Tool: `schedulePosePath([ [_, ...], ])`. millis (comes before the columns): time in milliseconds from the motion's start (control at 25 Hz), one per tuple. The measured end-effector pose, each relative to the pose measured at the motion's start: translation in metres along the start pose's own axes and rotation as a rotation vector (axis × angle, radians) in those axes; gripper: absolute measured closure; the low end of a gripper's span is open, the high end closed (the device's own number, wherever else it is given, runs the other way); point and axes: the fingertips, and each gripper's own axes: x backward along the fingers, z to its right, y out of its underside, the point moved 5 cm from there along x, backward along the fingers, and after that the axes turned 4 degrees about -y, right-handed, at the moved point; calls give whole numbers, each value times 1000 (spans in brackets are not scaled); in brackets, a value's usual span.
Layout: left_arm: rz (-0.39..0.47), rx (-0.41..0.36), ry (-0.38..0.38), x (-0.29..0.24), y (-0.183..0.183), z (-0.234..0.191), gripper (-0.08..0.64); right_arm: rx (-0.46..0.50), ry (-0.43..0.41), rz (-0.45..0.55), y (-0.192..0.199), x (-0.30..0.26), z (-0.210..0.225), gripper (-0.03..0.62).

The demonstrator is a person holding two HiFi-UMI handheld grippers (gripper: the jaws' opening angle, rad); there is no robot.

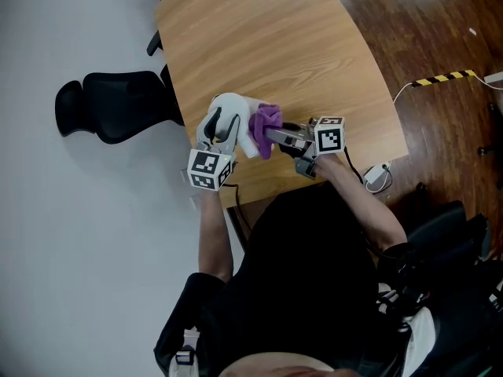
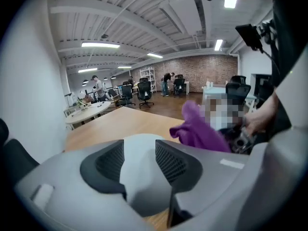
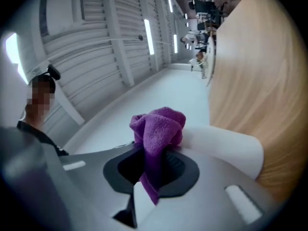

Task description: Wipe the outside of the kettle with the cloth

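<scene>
A white kettle (image 1: 232, 108) stands near the front edge of the wooden table (image 1: 314, 38). My left gripper (image 1: 221, 129) reaches it from the front left and is shut on a white part of the kettle (image 2: 139, 177), which fills the gap between its dark pads (image 2: 108, 162). My right gripper (image 1: 273, 136) comes in from the right, shut on a bunched purple cloth (image 1: 266, 120). The cloth (image 3: 161, 126) sticks out of the right jaws and lies against the kettle's white side (image 3: 226, 146). The left gripper view shows the cloth (image 2: 199, 129) just beyond the kettle.
A black office chair (image 1: 118, 104) stands on the pale floor left of the table. A white plug and cable (image 1: 377, 177) hang by the table's front right corner. Yellow-black tape (image 1: 444, 77) marks the wooden floor at right. People and desks are far off in the room (image 2: 144, 88).
</scene>
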Motion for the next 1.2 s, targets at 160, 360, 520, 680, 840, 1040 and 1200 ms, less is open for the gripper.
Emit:
schedulePosePath([
  [160, -3, 3, -17, 2, 7, 1, 543, 8, -25, -108, 33, -18, -1, 546],
  [360, 11, -13, -21, 3, 5, 11, 543, -31, 349, -211, 86, 44, 103, 548],
  [520, 25, -24, -21, 7, 4, 16, 543, 92, 388, -179, 66, 50, 88, 548],
  [680, 37, -33, -28, 8, 1, 17, 540, 448, 48, -65, 9, -7, -19, 548],
  [840, 35, -33, -26, 10, 3, 17, 538, 501, -7, -144, 30, -21, -2, 541],
  [1040, 40, -37, -36, 11, 3, 19, 537, 280, 299, -252, 73, 29, 103, 541],
  [1200, 42, -37, -39, 10, 7, 16, 535, 17, 621, -293, 87, 59, 159, 545],
])
